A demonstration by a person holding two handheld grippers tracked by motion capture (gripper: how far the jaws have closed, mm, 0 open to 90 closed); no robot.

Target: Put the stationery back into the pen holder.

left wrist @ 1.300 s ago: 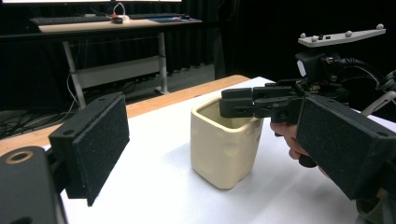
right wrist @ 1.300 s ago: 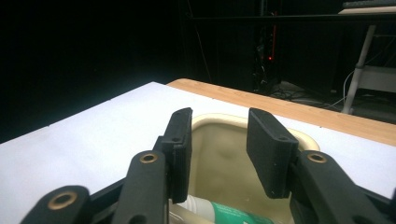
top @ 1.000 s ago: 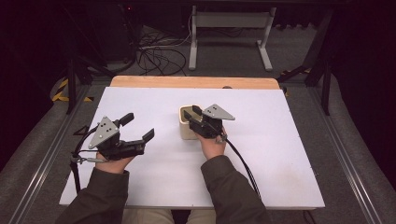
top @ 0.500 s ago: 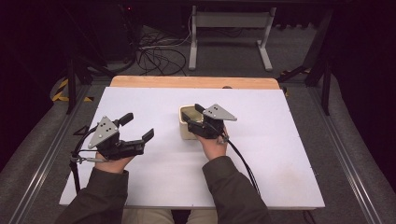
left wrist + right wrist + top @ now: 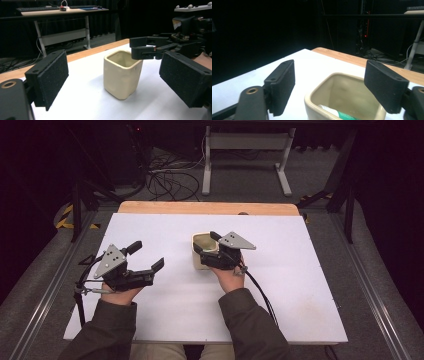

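A cream square cup (image 5: 201, 257) stands upright near the middle of the white tabletop (image 5: 290, 290). My right gripper (image 5: 206, 242) hovers over its near-right rim. Its jaws have just been opening, and nothing is between the pads. In the right gripper view that gripper (image 5: 332, 77) is open above the cup's mouth (image 5: 344, 90), and a white and green item (image 5: 337, 113) lies inside. My left gripper (image 5: 147, 255) is open and empty, to the left of the cup and apart from it. The left gripper view shows the cup (image 5: 122, 75) straight ahead and the right gripper (image 5: 145, 48) at its rim.
A wooden strip (image 5: 210, 208) runs along the table's far edge. On the dark floor behind it lie cables (image 5: 165, 180), beside a metal desk frame (image 5: 245, 150). In the left gripper view a desk (image 5: 62, 11) stands in the background.
The right gripper's jaws have spread apart over the cup. Both hands stayed almost where they were, and the cup has not moved.
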